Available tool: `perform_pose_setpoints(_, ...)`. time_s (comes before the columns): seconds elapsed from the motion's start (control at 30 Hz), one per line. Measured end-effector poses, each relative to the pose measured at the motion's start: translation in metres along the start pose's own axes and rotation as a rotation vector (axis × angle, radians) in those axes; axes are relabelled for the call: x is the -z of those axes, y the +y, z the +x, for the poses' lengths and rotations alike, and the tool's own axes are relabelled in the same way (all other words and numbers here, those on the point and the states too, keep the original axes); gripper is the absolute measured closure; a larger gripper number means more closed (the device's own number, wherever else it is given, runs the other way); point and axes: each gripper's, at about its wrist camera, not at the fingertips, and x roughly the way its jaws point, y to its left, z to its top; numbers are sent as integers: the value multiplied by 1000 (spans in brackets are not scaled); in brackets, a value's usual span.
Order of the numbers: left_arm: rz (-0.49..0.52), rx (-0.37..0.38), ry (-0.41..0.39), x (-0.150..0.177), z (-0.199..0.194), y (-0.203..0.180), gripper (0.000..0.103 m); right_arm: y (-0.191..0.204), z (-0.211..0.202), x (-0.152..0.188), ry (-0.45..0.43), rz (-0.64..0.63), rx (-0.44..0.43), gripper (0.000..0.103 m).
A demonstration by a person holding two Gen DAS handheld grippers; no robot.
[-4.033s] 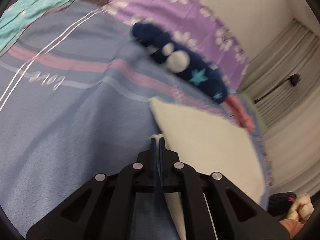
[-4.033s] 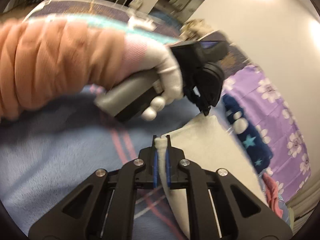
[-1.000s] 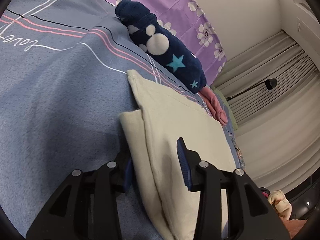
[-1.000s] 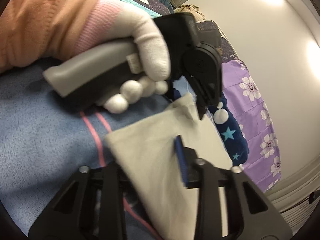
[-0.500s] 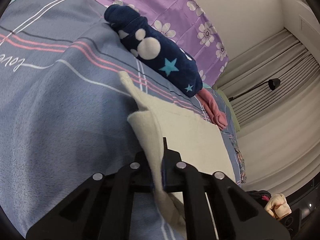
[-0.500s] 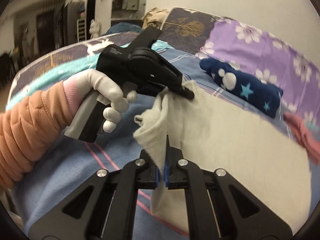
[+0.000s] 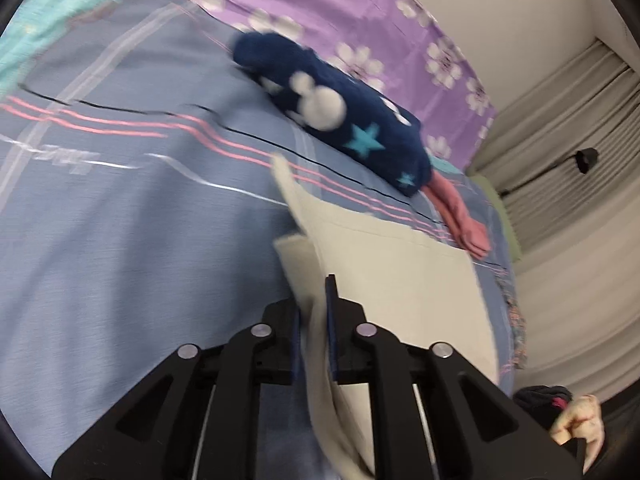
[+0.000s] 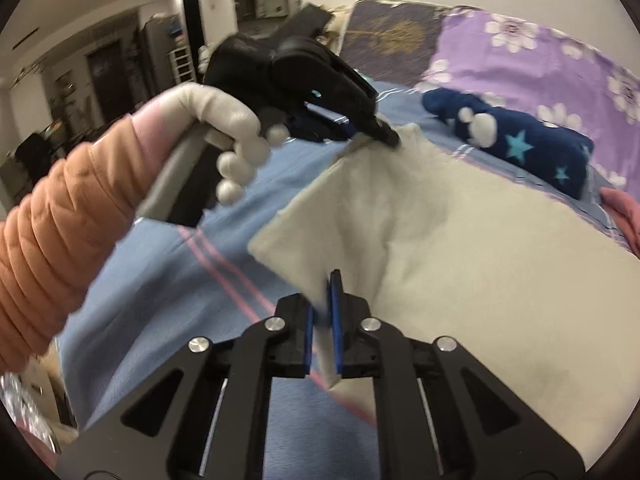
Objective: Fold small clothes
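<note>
A cream cloth [image 7: 400, 272] lies on the blue striped bedspread [image 7: 120, 240], its near-left edge lifted. My left gripper [image 7: 314, 300] has a fold of that edge between its pads and grips it; its jaws are opening slightly. In the right wrist view the same cream cloth [image 8: 460, 240] is raised at two points. My right gripper [image 8: 320, 292] pinches its near corner, its jaws also easing apart. The left gripper [image 8: 384, 134], held by a white-gloved hand [image 8: 224, 120], holds the far corner up.
A rolled navy garment with stars [image 7: 340, 120] lies behind the cloth, a pink garment [image 7: 460, 216] beside it. A purple flowered sheet [image 7: 360, 12] covers the far side. Curtains [image 7: 568, 200] hang at right. An orange sleeve [image 8: 52, 220] fills the left of the right wrist view.
Both grippers went from open around the cloth's edge to pinched on it and rose, pulling the edge up off the bedspread. The right gripper rolled and swung sideways.
</note>
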Motion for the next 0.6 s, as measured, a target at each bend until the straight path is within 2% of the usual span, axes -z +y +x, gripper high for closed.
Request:
perform_pose_setpoints(0.1, -10, -45, -54, 21, -38, 23, 82, 2, 8, 3, 35, 6, -32, 95)
perform_pose_setpoints(0.17, -20, -55, -71, 46, -59, 40, 81, 1, 8, 4, 48, 20, -66, 89)
perform_pose_setpoints(0.3, -14, -67, -33, 91, -70, 55, 81, -11, 2, -4, 75, 70, -177, 83)
perform_pose_setpoints(0.4, 20, -19, 9, 110, -61, 50, 81, -29, -7, -23, 71, 115, -233, 74)
perform_pose_setpoints(0.5, 48, 58, 25, 114, -48, 40, 78, -46, -13, -44, 49, 129, -198, 73)
perform_pose_setpoints(0.6, 99, 100, 19, 114, -37, 24, 72, -52, -6, -63, 68, 76, -92, 70)
